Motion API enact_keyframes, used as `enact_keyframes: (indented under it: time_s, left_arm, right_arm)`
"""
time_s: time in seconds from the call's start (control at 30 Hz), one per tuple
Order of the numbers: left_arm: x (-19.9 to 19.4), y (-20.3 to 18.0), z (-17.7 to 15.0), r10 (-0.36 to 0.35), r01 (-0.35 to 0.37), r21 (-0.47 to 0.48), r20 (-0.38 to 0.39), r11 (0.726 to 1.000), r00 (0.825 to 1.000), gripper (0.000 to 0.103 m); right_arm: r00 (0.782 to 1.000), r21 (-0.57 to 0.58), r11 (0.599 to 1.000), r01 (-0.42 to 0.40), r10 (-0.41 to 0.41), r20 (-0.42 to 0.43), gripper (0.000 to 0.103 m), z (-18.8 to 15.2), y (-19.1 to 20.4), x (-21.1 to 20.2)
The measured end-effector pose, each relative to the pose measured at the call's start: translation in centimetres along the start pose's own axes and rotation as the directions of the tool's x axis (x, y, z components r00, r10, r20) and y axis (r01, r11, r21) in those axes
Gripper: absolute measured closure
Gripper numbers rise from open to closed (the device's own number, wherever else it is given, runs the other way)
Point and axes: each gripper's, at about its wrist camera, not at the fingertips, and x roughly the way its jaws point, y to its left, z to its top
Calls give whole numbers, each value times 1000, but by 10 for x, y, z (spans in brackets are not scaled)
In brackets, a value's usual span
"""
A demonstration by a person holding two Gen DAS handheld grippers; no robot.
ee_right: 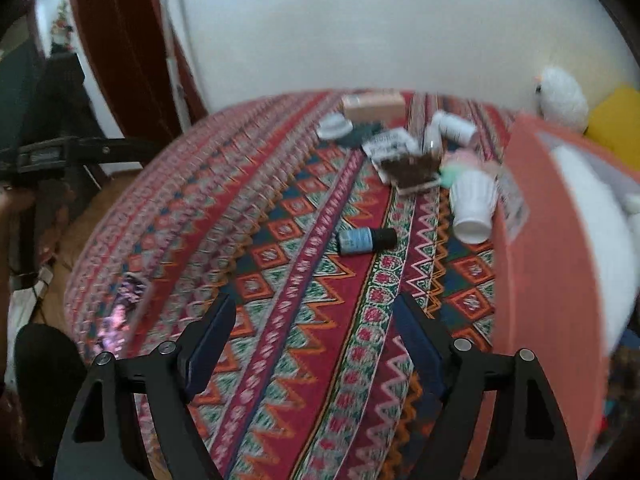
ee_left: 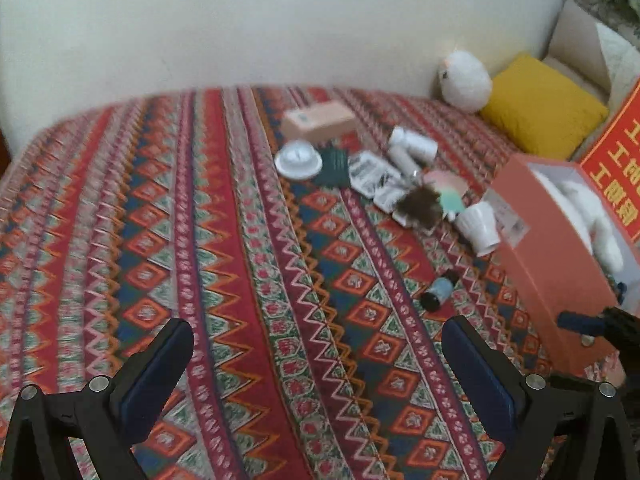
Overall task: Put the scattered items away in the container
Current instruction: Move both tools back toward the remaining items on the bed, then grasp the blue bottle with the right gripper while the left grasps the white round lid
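Both grippers hang over the patterned bedspread with nothing between their fingers. The left gripper stands spread wide above bare cloth; the right gripper is parted too — less widely, by the look of it.

The orange box sits at the right side of the bed, open on top, with something white and fluffy already inside. A white ribbed cup lies tipped over just beside the box's near wall. A small dark bottle with a blue label lies on its side, on its own, nearer the grippers.

Farther back the rest is strewn in a loose cluster: a white round dish, a dark green card, printed sachets, white bottles, a brown tuft and a tan carton.

A yellow cushion and a white plush toy rest against the wall.
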Motion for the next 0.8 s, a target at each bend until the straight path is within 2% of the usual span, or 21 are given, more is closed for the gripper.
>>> enact_keyframes:
  time_s: [0.23,0.33,0.47,0.5,0.53,0.57,0.63,0.8]
  left_arm:
    - [96,0,43,-12,15,29,-98,999,995,1]
    - [139,14,67,-32,30,-19,-124,999,992,1]
    - [187,31,96,-45,36,-73,-120,997,992,1]
    - [198,35,102,-52,41,-88,-120,995,991,1]
    - [208,39,106,-53,42,-97,-121,994,991,1]
    - [217,42,110,-52,39,-103,-120,994,991,1]
    - [231,44,117,-47,36,-108,-104,993,994,1]
    - [243,36,132,-71,69,-89,-16,994,997,1]
  right_arm:
    - [994,-16,999,43,-45,-102,18,21,-22,81]
    - [991,-19,998,56,-58,-124,18,30,-31,107]
    - [992,-51,997,64,-69,-103,19,41,-33,127]
    - [992,-58,996,74,-79,-96,23,43,-34,130]
    - [992,-65,994,84,-90,-88,34,44,-35,133]
    - [992,-66,994,91,-96,-81,40,46,-36,133]
    - [994,-54,996,72,-76,-76,59,50,-40,133]
    - [997,-33,998,44,-46,-69,58,56,-47,136]
